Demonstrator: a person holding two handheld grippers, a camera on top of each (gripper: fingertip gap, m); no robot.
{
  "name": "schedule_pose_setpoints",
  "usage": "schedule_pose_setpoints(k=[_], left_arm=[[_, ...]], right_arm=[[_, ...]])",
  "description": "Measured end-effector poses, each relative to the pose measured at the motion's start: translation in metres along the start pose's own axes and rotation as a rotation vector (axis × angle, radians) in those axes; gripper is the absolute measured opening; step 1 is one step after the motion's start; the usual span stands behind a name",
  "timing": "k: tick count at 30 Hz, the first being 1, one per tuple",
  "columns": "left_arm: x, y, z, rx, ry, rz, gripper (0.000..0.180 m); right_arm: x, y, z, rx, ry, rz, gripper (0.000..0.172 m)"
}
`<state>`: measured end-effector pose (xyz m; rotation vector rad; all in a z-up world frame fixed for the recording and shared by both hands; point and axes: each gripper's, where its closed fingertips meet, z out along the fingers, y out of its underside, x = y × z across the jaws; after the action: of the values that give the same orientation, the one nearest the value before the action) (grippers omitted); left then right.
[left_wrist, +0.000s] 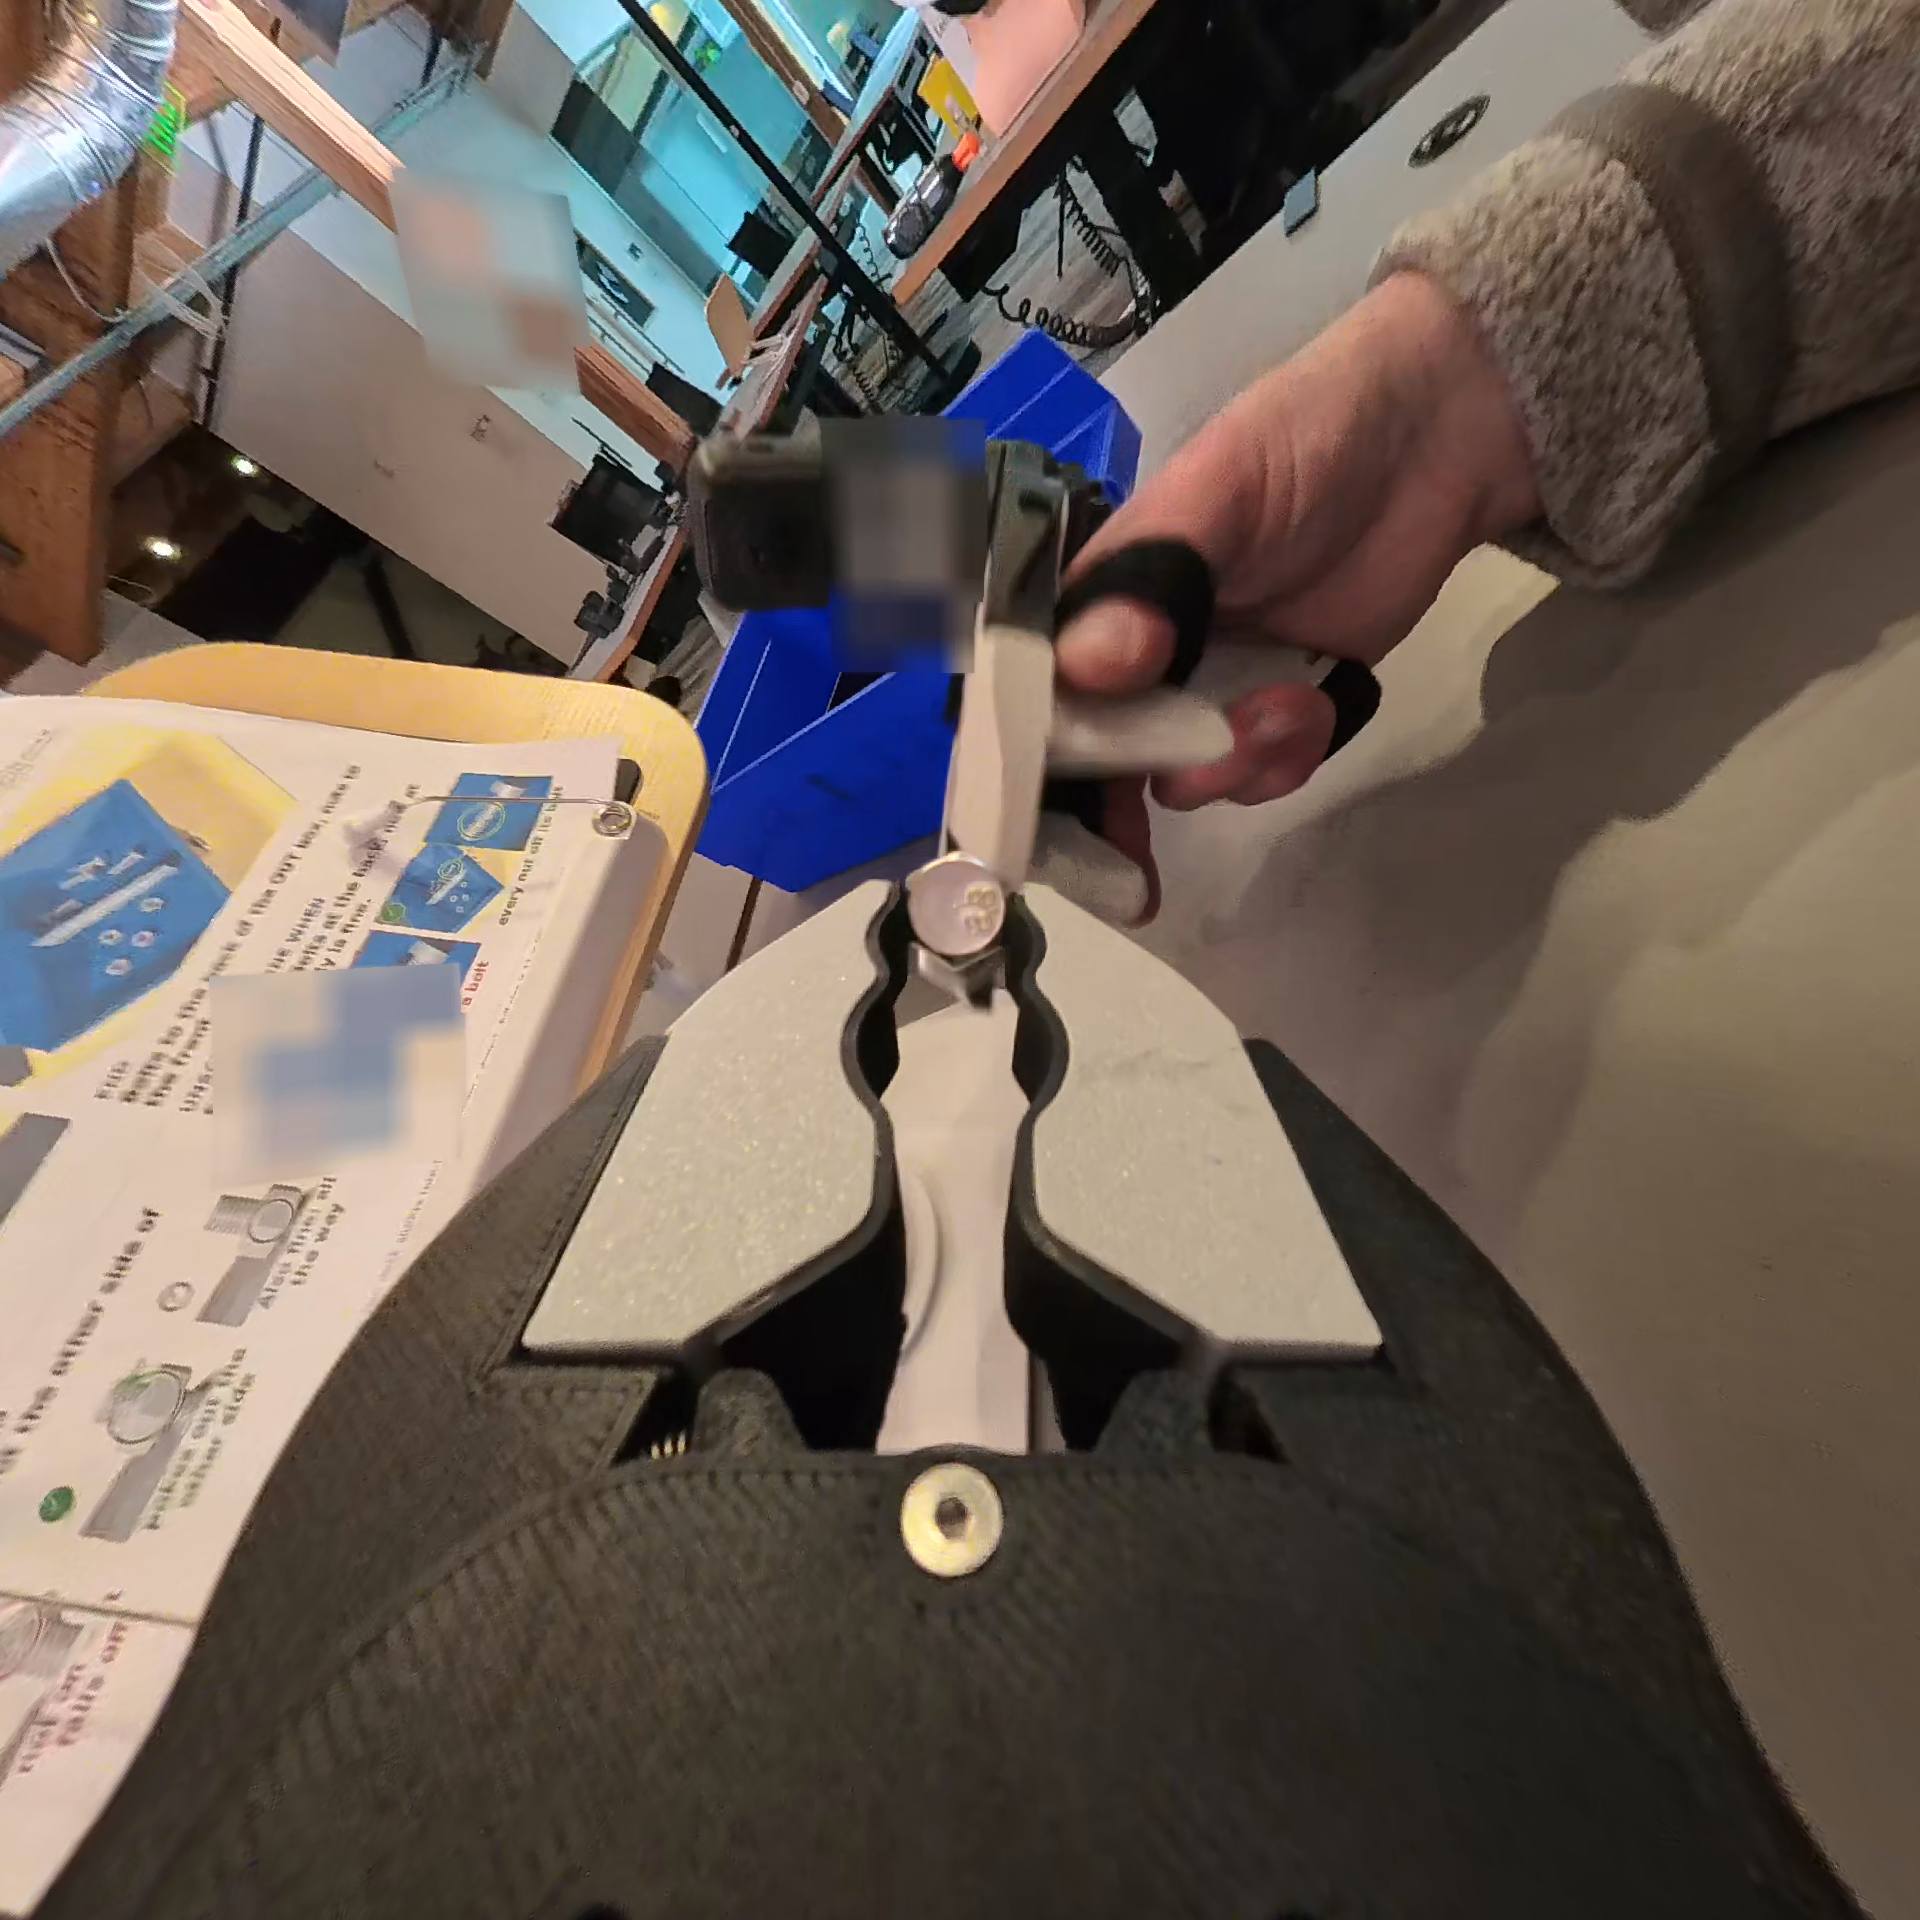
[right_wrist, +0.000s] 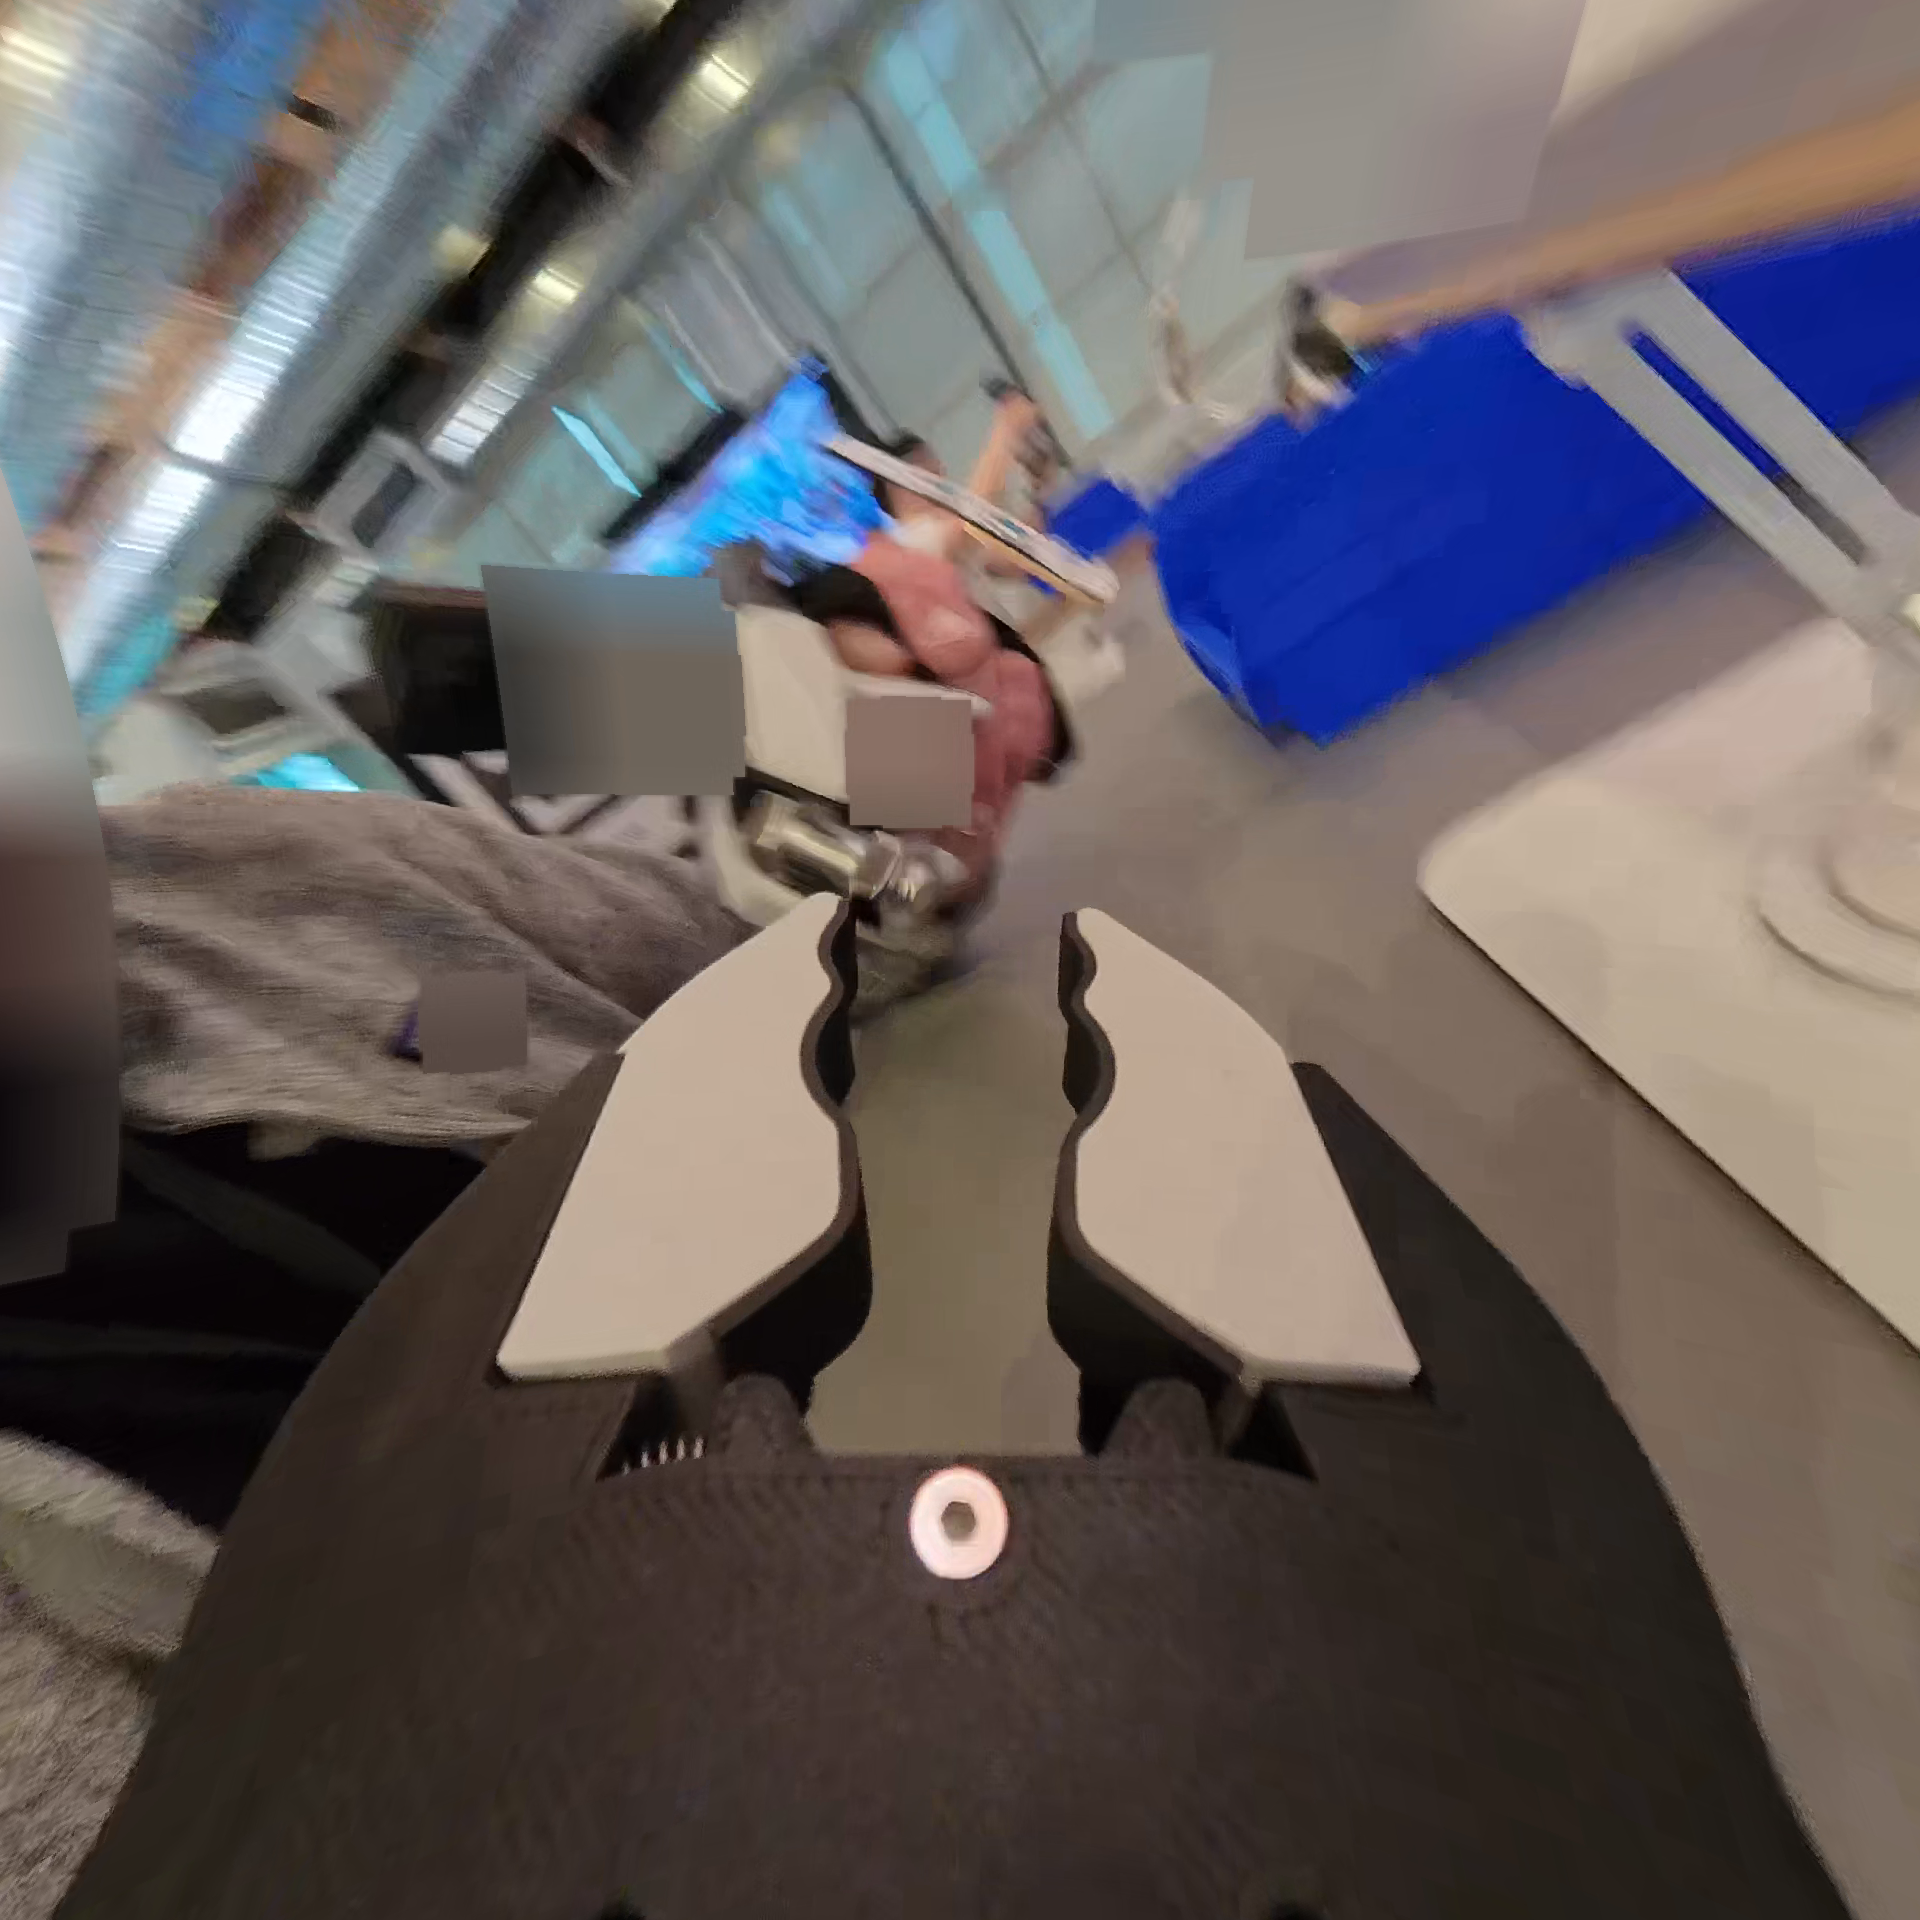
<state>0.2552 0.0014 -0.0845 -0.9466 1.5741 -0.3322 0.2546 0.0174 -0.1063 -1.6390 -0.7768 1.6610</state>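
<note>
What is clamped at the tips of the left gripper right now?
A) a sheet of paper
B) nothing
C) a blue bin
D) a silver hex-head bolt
D: in the left wrist view the left gripper pinches a silver hex-head bolt, a fingertip on each side of it.

A grey tabletop (left_wrist: 1558, 1143) occupies the near right, with blue bins (left_wrist: 831, 769) beyond it, long wooden workbenches (left_wrist: 1039, 156) farther back, glazed teal-lit partitions (left_wrist: 665, 135) at the far wall, and recessed ceiling spotlights (left_wrist: 244, 465) at left.
</note>
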Motion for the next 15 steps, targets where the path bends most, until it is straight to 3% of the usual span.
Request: schedule_pose_setpoints(k=[1,3,5,9,15], left_arm=[[0.001,-0.006,-0.001,0.046,0.015,-0.042,0.017],[-0.004,-0.018,-0.005,0.139,0.044,-0.163,0.017],[-0.007,-0.016,-0.007,0.148,0.039,-0.162,0.017],[-0.009,-0.02,-0.01,0.217,0.06,-0.238,0.017],[-0.013,-0.029,-0.014,0.342,0.1,-0.359,0.018]], right_arm=[[0.014,0.01,-0.001,-0.06,0.081,-0.002,0.024],[0.016,0.02,0.001,-0.11,0.089,-0.017,0.023],[0.011,0.012,-0.002,-0.074,0.093,-0.061,0.024],[-0.013,-0.01,-0.007,0.068,-0.095,-0.005,0.037],[-0.042,-0.019,0.003,0.154,-0.281,0.011,0.038]])
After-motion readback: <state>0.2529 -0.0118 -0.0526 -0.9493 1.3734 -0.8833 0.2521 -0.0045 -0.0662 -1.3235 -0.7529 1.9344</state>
